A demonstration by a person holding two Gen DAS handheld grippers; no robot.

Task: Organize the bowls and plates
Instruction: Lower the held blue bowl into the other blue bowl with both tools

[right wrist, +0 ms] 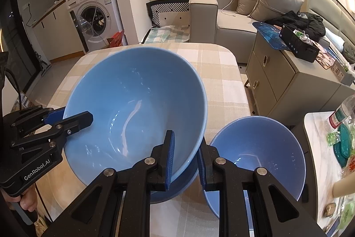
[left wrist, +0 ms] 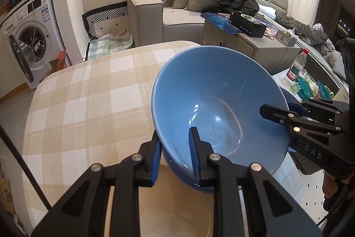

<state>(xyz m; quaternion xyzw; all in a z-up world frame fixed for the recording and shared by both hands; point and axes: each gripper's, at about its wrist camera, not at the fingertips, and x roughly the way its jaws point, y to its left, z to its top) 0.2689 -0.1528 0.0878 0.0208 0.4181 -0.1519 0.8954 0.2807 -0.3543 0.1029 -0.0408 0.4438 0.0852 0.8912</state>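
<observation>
Both grippers clamp large blue bowl (right wrist: 137, 108) by opposite rims: left gripper (left wrist: 175, 157), right gripper (right wrist: 185, 161); bowl tilted above checked table (left wrist: 88, 92), smaller blue bowl (right wrist: 259, 152) beside; next likely: level, lower, release

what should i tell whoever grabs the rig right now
Left hand-held gripper: shut on the rim of the large blue bowl.
Right hand-held gripper: shut on the same bowl's opposite rim.
The bowl is tilted above the checked tablecloth, with another blue dish directly under it.
A smaller blue bowl sits to the right on the table.
Done: large bowl gripped.
Left: set it down, probably then stack the bowls.
</observation>
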